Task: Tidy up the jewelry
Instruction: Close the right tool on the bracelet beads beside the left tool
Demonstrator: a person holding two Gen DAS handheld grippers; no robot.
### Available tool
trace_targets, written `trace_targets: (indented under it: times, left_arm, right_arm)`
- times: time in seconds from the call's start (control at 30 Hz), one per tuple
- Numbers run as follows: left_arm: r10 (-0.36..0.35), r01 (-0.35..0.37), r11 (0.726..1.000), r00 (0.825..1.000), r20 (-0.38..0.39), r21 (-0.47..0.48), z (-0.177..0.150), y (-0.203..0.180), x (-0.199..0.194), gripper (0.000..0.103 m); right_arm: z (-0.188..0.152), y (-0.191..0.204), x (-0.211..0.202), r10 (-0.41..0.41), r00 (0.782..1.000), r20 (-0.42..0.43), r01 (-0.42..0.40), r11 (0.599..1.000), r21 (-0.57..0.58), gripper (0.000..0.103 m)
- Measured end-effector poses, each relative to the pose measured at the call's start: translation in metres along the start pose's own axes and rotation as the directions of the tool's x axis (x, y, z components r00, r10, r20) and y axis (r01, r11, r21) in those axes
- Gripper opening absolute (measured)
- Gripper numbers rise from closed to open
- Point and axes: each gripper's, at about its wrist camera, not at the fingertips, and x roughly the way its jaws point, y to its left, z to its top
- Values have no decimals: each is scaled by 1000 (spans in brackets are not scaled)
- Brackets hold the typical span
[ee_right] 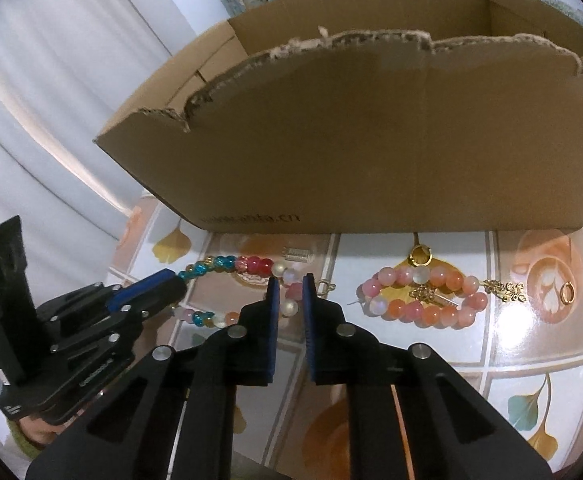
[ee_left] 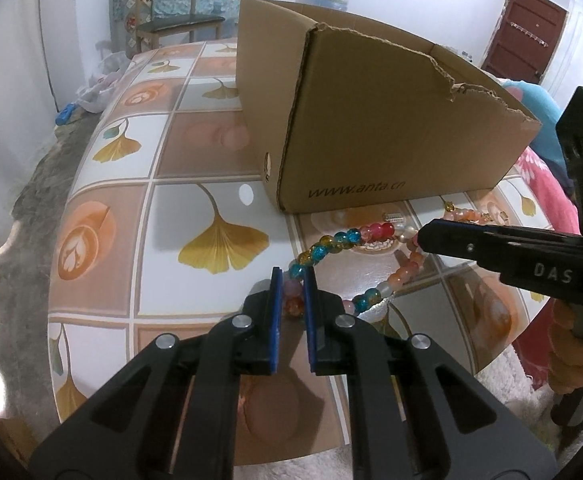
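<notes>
The table [ee_left: 219, 152], covered in a tiled cloth with ginkgo-leaf prints, carries an open cardboard box [ee_right: 371, 152] with a torn rim, standing further from the person than the jewelry. In the strip of table in front of the box's long near wall lies a multicoloured bead bracelet [ee_left: 323, 250], stretched into a flattened loop whose long axis runs roughly parallel to that wall. The left gripper [ee_left: 291, 280] has its blue pads pinched on the beads at the loop's left end, and the right gripper [ee_right: 289, 286] is closed down on the pale and pink beads at its right end, so the two tongs hold opposite ends of the same strand, and the box opening lies straight ahead of and above both. Judging from this, the coming move is a joint lift over the torn wall, and it would call for both hands to rise together so the strand stays taut enough to clear the rim. To the right of the held bracelet, a pink-and-orange bead bracelet [ee_right: 423, 296] rests with small gold charms [ee_right: 511, 292] and gold rings [ee_right: 567, 292] near it, nearer the right hand.
</notes>
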Motion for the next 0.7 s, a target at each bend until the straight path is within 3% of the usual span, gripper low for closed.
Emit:
trace_targets:
  times: [0.4, 0.7]
  left_arm:
    - [-13, 13, 1000, 1000, 10, -4, 0, 1, 1, 10]
    - [-17, 17, 1000, 1000, 11, -7, 3, 2, 2, 10]
  right_arm:
    - [7, 22, 11, -75, 997, -15, 73, 992, -107, 12]
    - [17, 27, 15, -67, 997, -48, 61, 991, -115, 12]
